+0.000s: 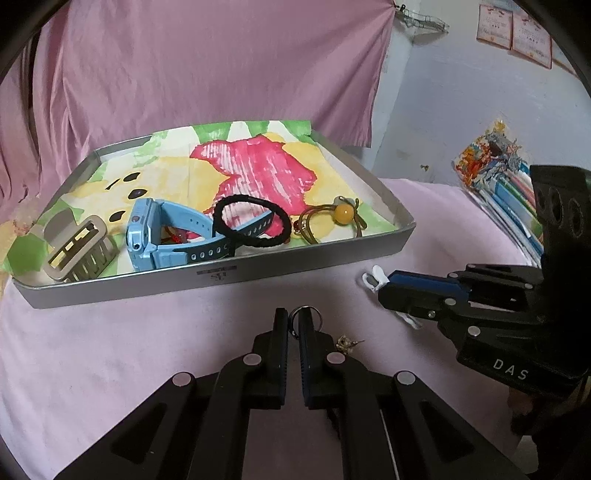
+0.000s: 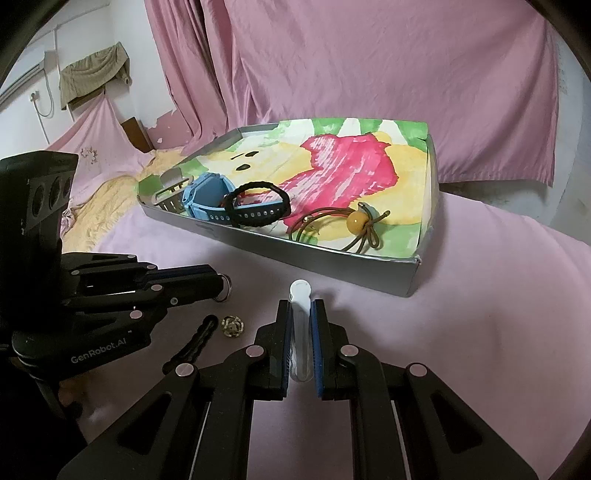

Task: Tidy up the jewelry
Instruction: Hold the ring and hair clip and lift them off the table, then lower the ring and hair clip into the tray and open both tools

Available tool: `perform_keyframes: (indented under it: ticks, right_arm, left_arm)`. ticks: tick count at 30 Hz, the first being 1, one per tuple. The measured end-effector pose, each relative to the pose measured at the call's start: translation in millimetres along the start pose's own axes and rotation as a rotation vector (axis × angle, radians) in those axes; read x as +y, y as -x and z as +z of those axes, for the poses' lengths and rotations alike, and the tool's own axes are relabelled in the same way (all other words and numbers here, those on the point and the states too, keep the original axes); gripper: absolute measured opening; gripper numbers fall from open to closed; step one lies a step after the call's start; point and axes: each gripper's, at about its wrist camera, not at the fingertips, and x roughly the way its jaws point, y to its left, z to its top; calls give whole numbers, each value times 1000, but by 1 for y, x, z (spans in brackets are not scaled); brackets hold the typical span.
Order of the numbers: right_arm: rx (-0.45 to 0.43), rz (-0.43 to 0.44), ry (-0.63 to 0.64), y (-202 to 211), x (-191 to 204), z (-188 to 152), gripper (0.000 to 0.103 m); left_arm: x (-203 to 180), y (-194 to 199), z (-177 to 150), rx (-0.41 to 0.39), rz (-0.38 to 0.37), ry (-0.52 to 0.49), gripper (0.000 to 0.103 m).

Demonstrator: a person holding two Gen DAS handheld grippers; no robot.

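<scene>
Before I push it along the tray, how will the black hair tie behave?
The black hair tie looks like a soft fabric loop, so it would probably flop and deform instead of sliding. It lies draped over the blue watch strap, so a push may snag there. It is likely very light.

Pink sheets (image 1: pixel 207 66) are hanging behind a pink-covered bed (image 2: pixel 498 314); certificates (image 1: pixel 513 33) are lining a pale wall (image 1: pixel 461 103), and a cloth-draped air conditioner (image 2: pixel 92 77) is showing at left.

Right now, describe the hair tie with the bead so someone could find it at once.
Find the grey tray on the pink cloth. At its right end lies the brown hair tie, beside the black hair tie; only it carries a round amber bead.
</scene>
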Motion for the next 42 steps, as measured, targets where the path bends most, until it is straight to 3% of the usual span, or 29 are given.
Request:
perform_keyframes:
  ticks: [5,11,20,26,34,37,39,42]
  right_arm:
    - [-39,13,-7,7,0,3,9]
    - [-123,0,-10,14,-2,32,9]
    - [-80,-7,-34,-23,-6,57,9]
    - [-25,-12,-49,-43,-8,55,9]
    - [-21,-6,-56,-45,-9,56,10]
    - [-43,-6,-68,-39,-10,55,11]
    - [-67,-8,-83,-31,-11,53,14]
    - [-114,-23,-108,-18,-13,48,32]
  left_arm:
    - [6,18,11,-82,2,34,6]
    - [22,25,33,-163,40,87,6]
    - [53,-9,49,-83,154,156,6]
    - [57,-16,48,-65,148,161,6]
    - [55,-14,46,-59,145,155,7]
    - [53,-8,44,-76,132,150,15]
    - [52,-3,43,-95,122,153,32]
    - [50,10,39,-139,99,161,49]
